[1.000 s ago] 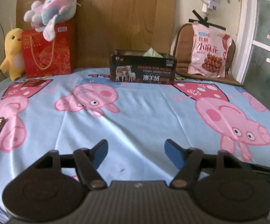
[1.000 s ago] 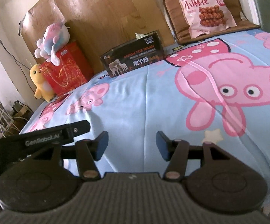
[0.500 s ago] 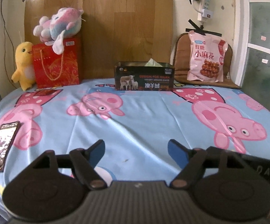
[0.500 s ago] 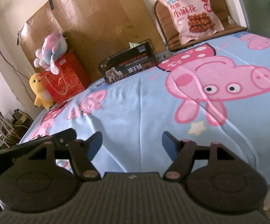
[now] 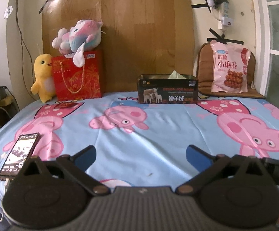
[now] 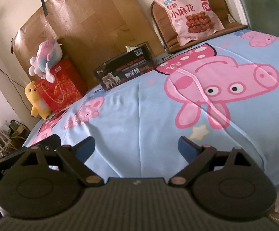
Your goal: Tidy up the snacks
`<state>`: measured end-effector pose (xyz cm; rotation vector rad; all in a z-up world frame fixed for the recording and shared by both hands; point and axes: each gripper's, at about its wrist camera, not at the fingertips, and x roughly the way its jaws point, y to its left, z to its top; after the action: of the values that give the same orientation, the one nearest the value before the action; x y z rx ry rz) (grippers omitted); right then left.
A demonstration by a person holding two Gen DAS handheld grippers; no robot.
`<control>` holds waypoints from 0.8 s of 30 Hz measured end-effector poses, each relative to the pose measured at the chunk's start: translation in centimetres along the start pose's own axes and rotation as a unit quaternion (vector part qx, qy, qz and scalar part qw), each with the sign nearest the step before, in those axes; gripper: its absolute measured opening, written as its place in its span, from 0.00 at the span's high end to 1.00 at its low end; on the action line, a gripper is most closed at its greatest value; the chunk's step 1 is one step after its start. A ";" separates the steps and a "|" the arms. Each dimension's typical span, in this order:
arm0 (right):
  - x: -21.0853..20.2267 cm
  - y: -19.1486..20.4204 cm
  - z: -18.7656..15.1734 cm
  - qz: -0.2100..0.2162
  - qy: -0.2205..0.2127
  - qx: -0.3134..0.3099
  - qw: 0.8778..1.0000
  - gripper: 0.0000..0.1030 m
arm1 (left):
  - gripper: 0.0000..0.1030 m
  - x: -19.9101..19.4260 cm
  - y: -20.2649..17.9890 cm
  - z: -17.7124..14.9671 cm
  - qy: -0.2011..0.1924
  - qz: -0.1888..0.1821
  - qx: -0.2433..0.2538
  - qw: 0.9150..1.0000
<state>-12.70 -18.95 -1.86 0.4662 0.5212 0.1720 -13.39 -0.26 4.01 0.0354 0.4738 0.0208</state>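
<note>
A pink snack bag leans upright against a brown cushion at the far right of the bed. A dark open box with a green corner sticking out stands at the far middle. My left gripper hovers over the near part of the sheet, its jaws opening wide with nothing between them. My right gripper is low over the near edge, its jaws also opening with nothing between them. Both grippers are far from the bag and the box.
A red gift bag with a pastel plush on top and a yellow plush stand at the far left. A phone lies near the bed's left edge. Cardboard lines the wall behind the blue cartoon sheet.
Both grippers' jaws have spread wider. The left view has tilted up and pulled back a little, so the phone and more of the wall now show.
</note>
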 end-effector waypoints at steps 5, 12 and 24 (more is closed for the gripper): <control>0.1 -0.4 0.0 -0.009 -0.003 0.005 1.000 0.05 | 0.00 0.1 -0.1 -0.2 0.005 0.002 0.003 1.000; 0.5 -0.8 -0.2 -0.026 -0.004 0.009 1.000 0.00 | 0.00 0.2 -0.4 -0.4 0.007 0.000 0.009 1.000; 0.6 -1.3 -0.2 -0.035 -0.001 0.024 0.999 0.00 | 0.00 0.2 -0.4 -0.6 -0.003 0.026 0.010 1.000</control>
<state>-12.25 -19.83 -2.90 0.4932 0.5403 0.0923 -13.48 -0.67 3.42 0.0666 0.4664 0.0674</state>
